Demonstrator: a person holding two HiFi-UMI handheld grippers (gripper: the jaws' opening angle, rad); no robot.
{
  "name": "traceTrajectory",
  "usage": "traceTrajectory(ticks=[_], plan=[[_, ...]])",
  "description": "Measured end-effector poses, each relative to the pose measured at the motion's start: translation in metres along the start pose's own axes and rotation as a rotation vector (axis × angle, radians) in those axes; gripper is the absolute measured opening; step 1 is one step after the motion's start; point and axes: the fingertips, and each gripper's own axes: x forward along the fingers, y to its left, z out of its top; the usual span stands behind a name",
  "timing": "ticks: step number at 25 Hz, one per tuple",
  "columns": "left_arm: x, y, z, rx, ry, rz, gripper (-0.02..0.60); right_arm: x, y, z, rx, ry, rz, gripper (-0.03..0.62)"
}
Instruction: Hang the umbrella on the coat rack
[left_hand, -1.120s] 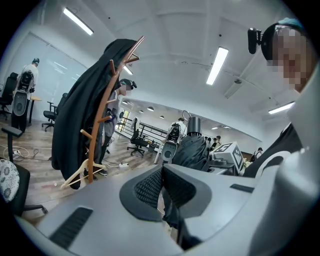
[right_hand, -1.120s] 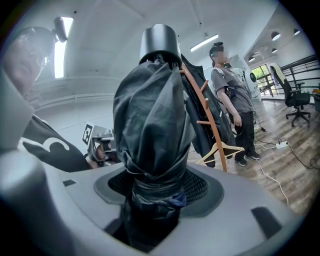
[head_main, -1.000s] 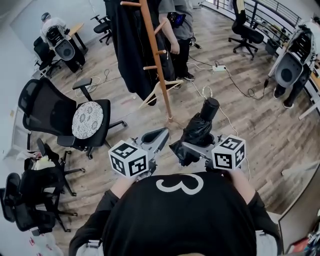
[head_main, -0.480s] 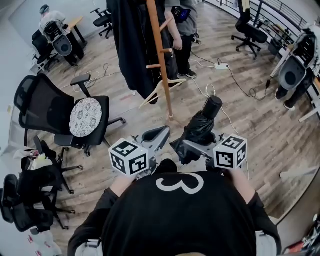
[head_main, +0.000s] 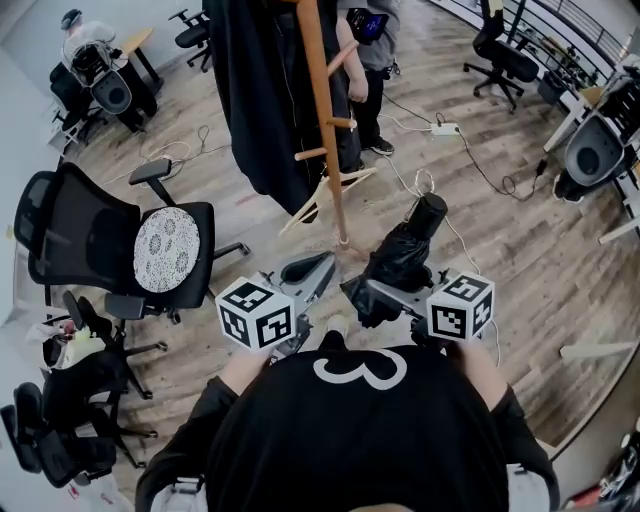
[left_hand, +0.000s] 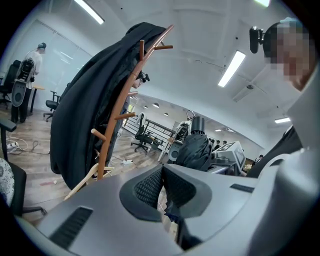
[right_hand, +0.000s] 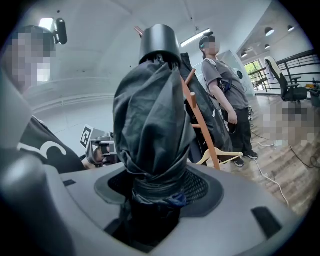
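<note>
The right gripper clamps the umbrella, its length pointing far toward the rack slightly left, while the left gripper, pinched together empty, sits nearer it.

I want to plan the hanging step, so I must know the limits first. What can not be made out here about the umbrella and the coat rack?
- Umbrella lower end: right gripper view, it passes down between the jaws of the right gripper and out of sight; a strap or hook cannot be told.
- Coat rack top: head view, cut off by the upper edge.
- Pegs on one side: left gripper view, covered by the black coat.
</note>
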Motion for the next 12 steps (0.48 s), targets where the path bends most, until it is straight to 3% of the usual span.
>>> traceTrajectory(ticks=[12], plan=[[0.032, 0.064, 0.047, 0.013, 0.023, -0.038, 0.015, 0.059, -0.042, 0.056, -0.005, -0.008, -0.023, 0.275]])
